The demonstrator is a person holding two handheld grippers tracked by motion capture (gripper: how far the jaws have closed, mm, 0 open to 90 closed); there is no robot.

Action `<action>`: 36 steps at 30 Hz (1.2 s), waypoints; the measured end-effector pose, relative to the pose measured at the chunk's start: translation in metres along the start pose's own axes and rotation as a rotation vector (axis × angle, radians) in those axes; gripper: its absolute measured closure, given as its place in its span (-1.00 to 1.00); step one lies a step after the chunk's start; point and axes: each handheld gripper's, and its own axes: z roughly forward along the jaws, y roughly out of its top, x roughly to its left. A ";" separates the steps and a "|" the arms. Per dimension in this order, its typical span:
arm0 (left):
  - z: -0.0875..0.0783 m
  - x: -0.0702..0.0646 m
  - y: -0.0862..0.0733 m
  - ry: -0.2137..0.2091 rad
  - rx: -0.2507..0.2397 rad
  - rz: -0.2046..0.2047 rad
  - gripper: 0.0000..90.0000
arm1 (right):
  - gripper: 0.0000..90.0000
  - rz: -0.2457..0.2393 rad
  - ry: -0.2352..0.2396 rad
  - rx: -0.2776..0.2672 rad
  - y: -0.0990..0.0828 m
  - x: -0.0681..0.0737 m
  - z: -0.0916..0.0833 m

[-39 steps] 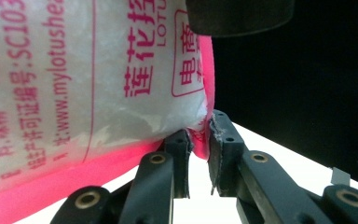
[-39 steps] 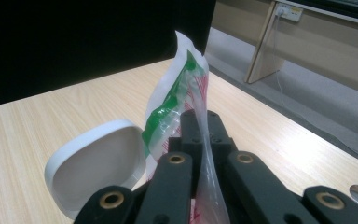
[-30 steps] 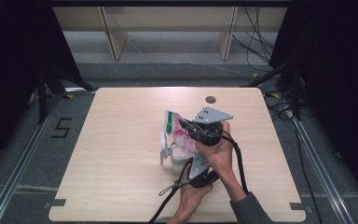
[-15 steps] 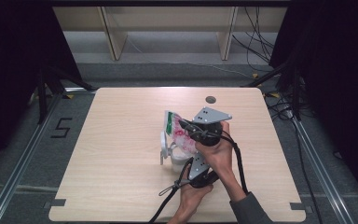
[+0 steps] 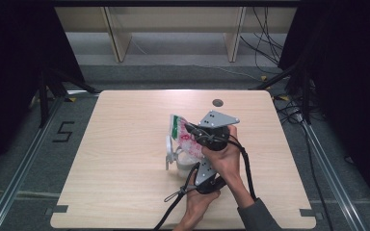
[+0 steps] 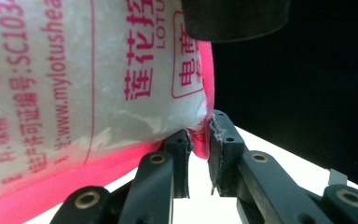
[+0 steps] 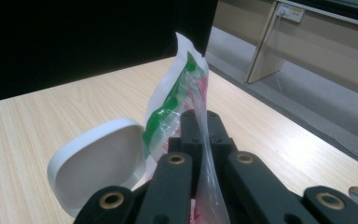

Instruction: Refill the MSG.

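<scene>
Printed plastic bag held up over the table, its clear upper edge clamped in the fully closed jaws of the right gripper and its pink lower corner pinched between the nearly closed jaws of the left gripper, a white hinged-lid container just beside it.

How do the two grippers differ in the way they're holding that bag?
The right gripper pinches the bag's clear upper film, jaws fully together; the left gripper clamps its pink bottom corner, jaws slightly apart. In the high view, the right sits farther from the person. Both grip the same bag.
</scene>
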 end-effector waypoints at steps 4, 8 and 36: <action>0.000 0.000 0.000 0.002 0.002 0.004 0.75 | 1.00 0.016 -0.002 0.004 0.000 0.001 -0.001; 0.000 0.000 0.000 0.002 0.005 0.005 0.75 | 1.00 0.020 -0.001 -0.004 0.000 -0.001 -0.001; 0.000 0.000 0.000 0.000 -0.002 0.002 0.75 | 1.00 -0.001 -0.010 -0.020 0.000 -0.001 -0.001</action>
